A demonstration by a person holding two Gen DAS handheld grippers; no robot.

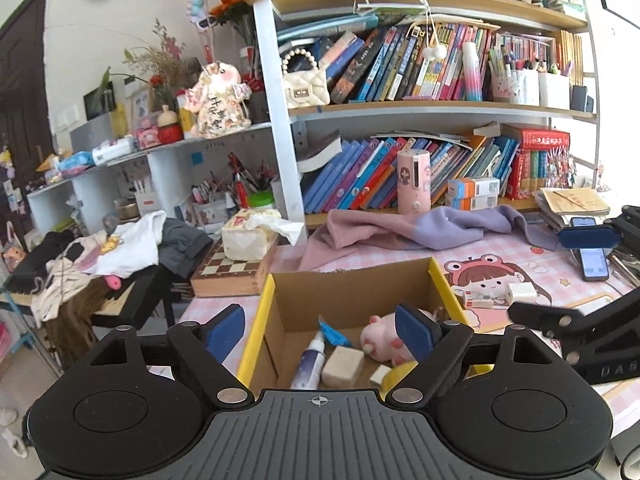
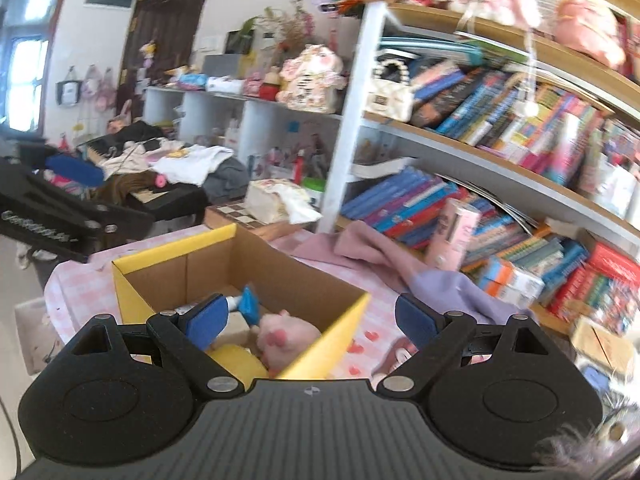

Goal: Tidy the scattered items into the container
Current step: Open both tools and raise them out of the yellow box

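Container: the open yellow-edged cardboard box [image 1: 352,292] sits on the pink checked bench [image 1: 560,256], near the left edge, right under both cameras.
Inside: a pink plush pig toy [image 1: 384,338] at the right, a white spray bottle [image 1: 310,362] lying at the left, a beige rectangular block [image 1: 343,366] between them, a small blue wrapper [image 1: 334,334] behind, a little white cube [image 1: 380,375] at the near wall.
Still out: a small white eraser-like block [image 1: 521,292] and a flat red-and-white packet [image 1: 479,300] lie on the bench just right of the box, well clear of it.
Left gripper [image 1: 320,330]: fingers spread wide, holding nothing, poised over the box with one blue pad outside the left wall and one above the pig.
Right gripper [image 2: 316,316]: fingers also wide apart and empty, straddling the box's right corner; the view is motion-blurred.
Handling: my read is that the white block is light and stiff, so a pinch across its short sides should do; the packet looks thin and flat, likely hard to get under, so an edge pinch seems best. The box itself is light cardboard and may slide if nudged.
Hard to see: the box floor near the camera is cut off by the gripper body; print on the packet is unreadable; a yellow thing [image 2: 240,360] in the near corner of the box can't be identified.
Beyond: a pink and lilac cloth [image 1: 400,228] slumps at the far side below the crowded bookshelf [image 1: 440,108].
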